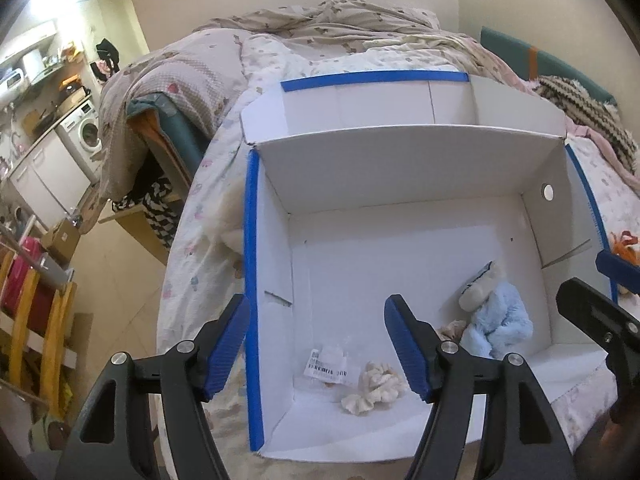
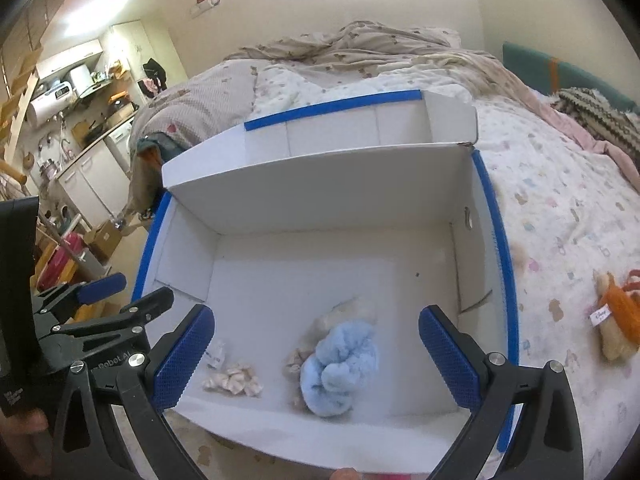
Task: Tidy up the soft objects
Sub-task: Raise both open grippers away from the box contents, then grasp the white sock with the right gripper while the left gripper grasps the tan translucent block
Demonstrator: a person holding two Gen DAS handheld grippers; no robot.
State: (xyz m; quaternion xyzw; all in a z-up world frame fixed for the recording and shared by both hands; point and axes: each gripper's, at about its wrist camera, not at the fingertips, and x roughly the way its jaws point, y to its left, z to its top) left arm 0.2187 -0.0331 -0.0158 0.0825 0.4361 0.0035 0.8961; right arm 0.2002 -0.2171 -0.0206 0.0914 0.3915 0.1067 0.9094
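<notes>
A white cardboard box (image 1: 400,168) with blue tape on its rims stands open on the bed; it also shows in the right wrist view (image 2: 320,196). Inside lie a light-blue plush toy (image 1: 498,318) (image 2: 340,364), a cream scrunchie (image 1: 374,388) (image 2: 234,378) and a small labelled plastic bag (image 1: 328,364). My left gripper (image 1: 318,350) is open and empty over the box's near left corner. My right gripper (image 2: 316,358) is open and empty above the blue plush. An orange-and-cream plush (image 2: 618,320) lies on the bed right of the box; its edge shows in the left wrist view (image 1: 624,242).
The bed has a patterned white sheet (image 2: 560,216) and a crumpled beige duvet (image 1: 340,20) behind the box. A fluffy white item (image 1: 228,220) lies against the box's left outside wall. The bed's left edge drops to the floor (image 1: 120,280). A kitchen area (image 1: 60,132) is far left.
</notes>
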